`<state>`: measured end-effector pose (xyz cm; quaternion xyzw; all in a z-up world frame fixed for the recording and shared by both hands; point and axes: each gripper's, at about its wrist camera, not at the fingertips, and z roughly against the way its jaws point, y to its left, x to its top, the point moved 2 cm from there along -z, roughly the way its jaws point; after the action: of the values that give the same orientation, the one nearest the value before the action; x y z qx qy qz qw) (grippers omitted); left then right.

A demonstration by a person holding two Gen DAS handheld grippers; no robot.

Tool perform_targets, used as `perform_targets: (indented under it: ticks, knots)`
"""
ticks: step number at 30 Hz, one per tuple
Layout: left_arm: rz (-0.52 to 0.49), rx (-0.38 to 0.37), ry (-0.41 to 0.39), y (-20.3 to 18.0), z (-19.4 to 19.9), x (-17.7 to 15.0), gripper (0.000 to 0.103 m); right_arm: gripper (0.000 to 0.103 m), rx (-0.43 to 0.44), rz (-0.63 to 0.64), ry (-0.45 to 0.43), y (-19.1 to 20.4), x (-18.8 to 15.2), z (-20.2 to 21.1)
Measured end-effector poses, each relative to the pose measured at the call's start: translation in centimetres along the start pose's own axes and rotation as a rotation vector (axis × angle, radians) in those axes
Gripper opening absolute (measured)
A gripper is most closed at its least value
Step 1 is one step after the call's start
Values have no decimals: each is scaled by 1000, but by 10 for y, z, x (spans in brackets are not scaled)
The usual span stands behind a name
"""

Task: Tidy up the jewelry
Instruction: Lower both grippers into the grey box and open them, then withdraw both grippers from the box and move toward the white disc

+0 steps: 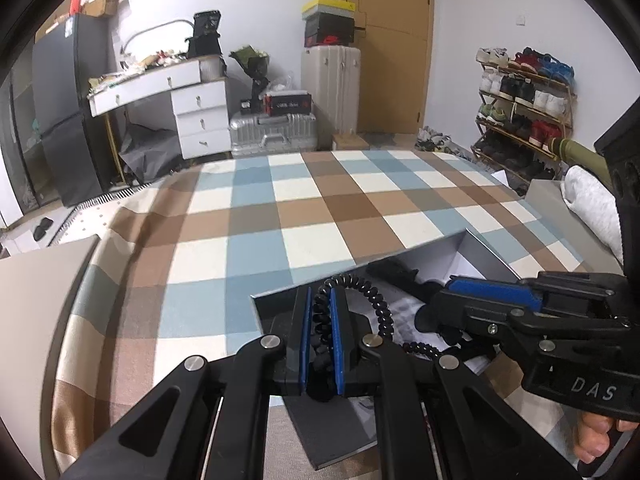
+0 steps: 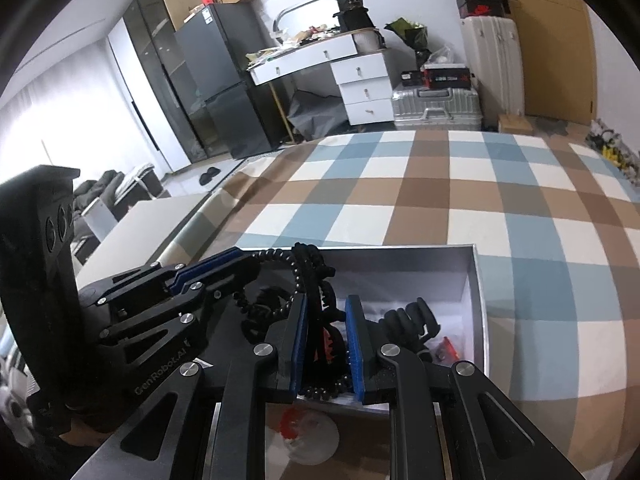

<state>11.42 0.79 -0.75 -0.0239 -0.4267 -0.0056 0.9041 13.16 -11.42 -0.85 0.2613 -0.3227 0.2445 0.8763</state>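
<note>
A shallow grey cardboard box with a white lining [image 2: 478, 296] sits open on a bed spread with a blue, brown and cream checked cover [image 1: 304, 208]. Both grippers work over it.

The left gripper [image 1: 321, 340] has its blue-padded fingers drawn narrow around a black coiled spiral bracelet [image 1: 376, 300]. The coil is pinched between the pads, and its free loop arches up and out to the right above the box interior. In the right wrist view this same gripper comes in from the left, with the coil curving away from its fingertips.

The right gripper [image 2: 327, 344] hangs just above the near part of the box with its jaws partly open. Strands of black beads [image 2: 320, 392] and a glimpse of something red [image 2: 326, 350] lie in the gap between its pads, but whether the pads actually press on them cannot be told.

Inside the box, further right, lie a thicker black coiled band [image 2: 412, 316] and a small red piece [image 2: 446, 348] against the white lining.
</note>
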Motion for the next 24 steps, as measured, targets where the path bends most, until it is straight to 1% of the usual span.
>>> perform_targets:
  ticks: [4, 6, 8, 10, 12, 14, 16, 17, 19, 20, 22, 23, 24]
  knots:
    - [20, -11, 2, 2, 0, -1, 5, 20, 0, 6, -11, 1, 0, 6]
    - [7, 6, -6, 1, 3, 0, 6, 20, -8, 9, -15, 0, -1, 11]
    - [-2, 1, -10, -1, 7, 0, 14, 22, -7, 8, -21, -2, -1, 16]
    - [-9, -2, -16, -3, 11, -1, 39, 31, -5, 10, -30, -3, -1, 22]
    - [-17, -6, -29, -5, 15, -1, 48, 35, 3, 11, -36, -5, -3, 28]
    - [-11, -19, -27, -5, 19, -1, 54, 40, -5, 13, -39, -7, -4, 32]
    - [-4, -27, -23, -4, 22, -2, 66, 55, -13, 15, -48, -9, -5, 38]
    - [-1, -27, -22, -5, 25, -3, 69, 58, -16, 15, -56, -10, -5, 41]
    - [-4, -33, -20, -6, 31, -5, 79, 75, -32, 23, -70, -12, -7, 48]
    - [-6, -33, -27, -6, 36, -7, 82, 79, -39, 26, -81, -12, -8, 53]
    - [-9, -31, -45, -7, 46, -11, 89, 93, -47, 30, -91, -13, -11, 59]
    - [-9, -30, -46, -7, 48, -13, 91, 96, -51, 32, -93, -13, -13, 61]
    - [-8, -28, -47, -6, 50, -16, 97, 99, -57, 34, -95, -13, -16, 64]
